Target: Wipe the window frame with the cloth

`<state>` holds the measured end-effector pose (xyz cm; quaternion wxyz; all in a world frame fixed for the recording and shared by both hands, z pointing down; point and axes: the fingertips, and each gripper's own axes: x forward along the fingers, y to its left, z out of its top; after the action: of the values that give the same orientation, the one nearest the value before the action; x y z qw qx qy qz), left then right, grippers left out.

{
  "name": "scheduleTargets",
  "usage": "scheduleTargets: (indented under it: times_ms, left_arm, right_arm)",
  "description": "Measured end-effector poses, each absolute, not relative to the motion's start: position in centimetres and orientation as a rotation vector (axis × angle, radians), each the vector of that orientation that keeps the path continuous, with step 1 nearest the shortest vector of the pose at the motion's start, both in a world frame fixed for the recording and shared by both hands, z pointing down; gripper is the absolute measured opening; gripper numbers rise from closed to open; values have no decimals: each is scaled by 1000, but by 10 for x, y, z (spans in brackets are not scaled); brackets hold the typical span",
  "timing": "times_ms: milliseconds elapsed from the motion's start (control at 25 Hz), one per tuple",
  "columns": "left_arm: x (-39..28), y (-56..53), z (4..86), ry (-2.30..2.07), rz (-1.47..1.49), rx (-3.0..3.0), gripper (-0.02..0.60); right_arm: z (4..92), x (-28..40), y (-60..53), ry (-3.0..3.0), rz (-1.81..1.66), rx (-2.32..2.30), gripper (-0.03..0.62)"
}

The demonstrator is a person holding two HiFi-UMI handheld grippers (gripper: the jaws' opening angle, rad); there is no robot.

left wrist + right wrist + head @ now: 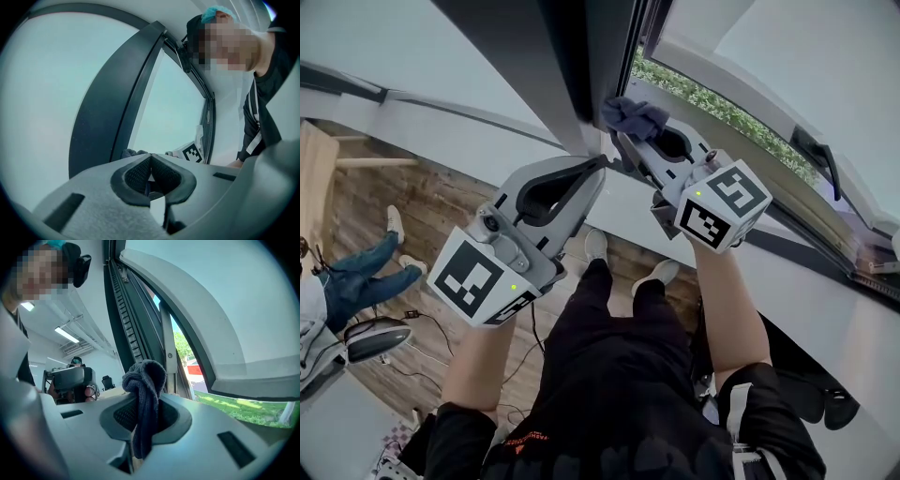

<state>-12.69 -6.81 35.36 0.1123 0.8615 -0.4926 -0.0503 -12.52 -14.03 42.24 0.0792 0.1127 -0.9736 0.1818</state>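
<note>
Right gripper (pixel 623 139) clamps cloth (pixel 636 114) at window frame (pixel 572 66), left gripper (pixel 602 162) beside.

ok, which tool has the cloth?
The right tool, its jaws pinching the dark grey cloth. The left tool is shut with nothing between its jaws.

wood-plank floor (pixel 366 202), white wall (pixel 96 366), ceiling strip lights (pixel 68 335), sunlit greenery (pixel 722 108) outside

Grey left tool (pixel 600 165), grey right tool (pixel 622 141), black-and-white marker cubes (pixel 478 279) with green lights (pixel 517 287), black short sleeves (pixel 455 441), black trousers (pixel 609 328), white shoes (pixel 595 246).
</note>
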Motion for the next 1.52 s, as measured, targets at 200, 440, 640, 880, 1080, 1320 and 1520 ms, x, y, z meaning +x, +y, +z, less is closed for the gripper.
scheduleTargets:
  times_ms: [200, 440, 640, 880, 1080, 1320, 1520]
  left_arm:
    - [-126, -68, 359, -1433, -160, 2515, 20]
    - [-124, -66, 366, -1416, -173, 2496, 20]
    - [-122, -66, 371, -1410, -173, 2489, 20]
    - [-121, -65, 374, -1401, -171, 2490, 20]
    - [-119, -64, 374, -1398, -170, 2493, 20]
    - [-120, -64, 370, -1397, -177, 2501, 20]
    - [-118, -64, 358, -1404, -189, 2521, 20]
  right_arm:
    - [441, -124, -142, -2878, 583, 358, 43]
    - [454, -123, -144, -2854, 611, 373, 43]
    - [464, -121, -145, -2837, 628, 382, 43]
    - [473, -120, -146, -2818, 635, 394, 43]
    - [477, -119, -147, -2808, 645, 403, 43]
    - [474, -119, -145, -2796, 634, 408, 43]
    - [461, -113, -138, -2802, 617, 407, 43]
